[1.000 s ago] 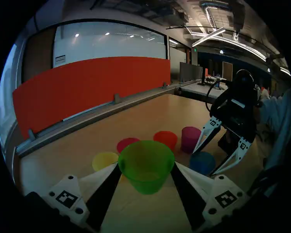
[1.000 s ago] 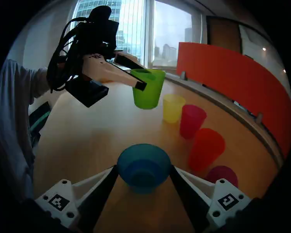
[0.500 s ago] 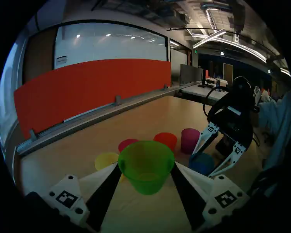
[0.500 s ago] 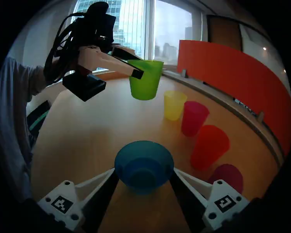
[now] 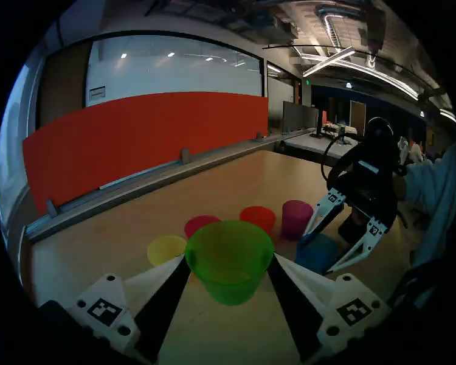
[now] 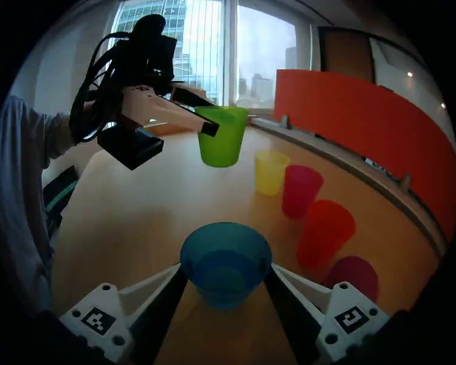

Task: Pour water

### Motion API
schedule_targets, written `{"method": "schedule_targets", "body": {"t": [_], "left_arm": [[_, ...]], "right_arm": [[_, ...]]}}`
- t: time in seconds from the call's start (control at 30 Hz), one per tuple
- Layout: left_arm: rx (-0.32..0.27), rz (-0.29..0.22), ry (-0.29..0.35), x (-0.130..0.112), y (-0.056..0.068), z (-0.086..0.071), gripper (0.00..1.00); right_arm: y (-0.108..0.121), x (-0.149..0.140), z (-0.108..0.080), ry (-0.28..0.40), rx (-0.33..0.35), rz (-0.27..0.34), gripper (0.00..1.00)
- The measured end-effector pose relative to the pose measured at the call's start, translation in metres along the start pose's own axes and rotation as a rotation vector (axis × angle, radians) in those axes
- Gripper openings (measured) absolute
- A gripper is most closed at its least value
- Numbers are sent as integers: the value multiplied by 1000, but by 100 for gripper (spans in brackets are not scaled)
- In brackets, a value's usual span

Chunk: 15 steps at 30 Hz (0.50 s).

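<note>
Right now the left hand-held gripper [image 5: 229, 267] is closed partway around the green cup [image 5: 229, 261], one finger pressed against each side of its wall. In the right gripper view that cup hangs upright, clear of the table [image 5: 240, 176], with the person's grey sleeve [image 6: 21, 182] behind the tool. The right hand-held gripper [image 6: 225, 275] is set to about the same narrow width and clamps the blue cup [image 6: 225, 261] between its two fingers. I cannot tell whether the blue cup rests on the wood or hangs just above it. I also cannot make out whether either cup has water in it.

Four more cups stand in a row on the table: yellow cup [image 5: 166, 248], crimson cup [image 5: 200, 224], orange cup [image 5: 257, 217] and magenta cup [image 5: 297, 218]. In the left gripper view the blue cup sits near the magenta end of the row and the green cup near the yellow end.

As for markings, each finger carries a square black-and-white marker [image 5: 103, 310], a coded pattern with no letters. A small sign [image 5: 95, 93] sits on the wall above the orange partition [image 5: 143, 134], too small to read.
</note>
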<state>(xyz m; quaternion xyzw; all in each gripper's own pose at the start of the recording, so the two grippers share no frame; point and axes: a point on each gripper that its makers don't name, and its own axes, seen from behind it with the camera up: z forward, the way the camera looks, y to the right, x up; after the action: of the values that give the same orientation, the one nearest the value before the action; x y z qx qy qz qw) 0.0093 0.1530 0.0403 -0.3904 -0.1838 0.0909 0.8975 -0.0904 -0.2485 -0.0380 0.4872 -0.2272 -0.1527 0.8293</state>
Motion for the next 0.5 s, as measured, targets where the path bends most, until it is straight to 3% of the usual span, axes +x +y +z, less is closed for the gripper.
{"method": "schedule_targets", "body": {"t": [0.5], "left_arm": [[3,-5,35,7,11,-4,87]], "right_arm": [[-2,37,-36,96,-38,15,88]]}}
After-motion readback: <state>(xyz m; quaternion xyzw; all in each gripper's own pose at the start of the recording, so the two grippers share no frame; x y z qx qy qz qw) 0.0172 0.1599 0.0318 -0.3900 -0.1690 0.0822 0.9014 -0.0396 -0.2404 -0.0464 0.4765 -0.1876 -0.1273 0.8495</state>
